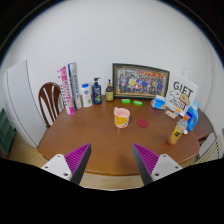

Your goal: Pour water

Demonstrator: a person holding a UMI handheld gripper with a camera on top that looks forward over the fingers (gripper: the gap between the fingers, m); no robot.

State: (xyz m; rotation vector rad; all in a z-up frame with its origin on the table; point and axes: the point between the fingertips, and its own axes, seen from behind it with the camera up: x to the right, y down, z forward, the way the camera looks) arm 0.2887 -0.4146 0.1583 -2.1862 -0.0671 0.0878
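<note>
Gripper (113, 160) open, holding nothing; cup (122, 117) stands mid-table (90, 135), well beyond the fingers, between their lines.

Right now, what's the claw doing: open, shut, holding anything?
Claw: open, holding nothing; the cup stands on the table beyond its fingers.

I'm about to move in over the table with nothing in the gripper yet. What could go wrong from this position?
The gripper is open and empty, back from the round table. The yellow cup stands alone mid-table; a careless approach could knock it over. Off to the side, the orange bottle stands close to the blue object and the gift sign, so reaching there risks toppling one. Spilled water could reach the framed picture.
</note>
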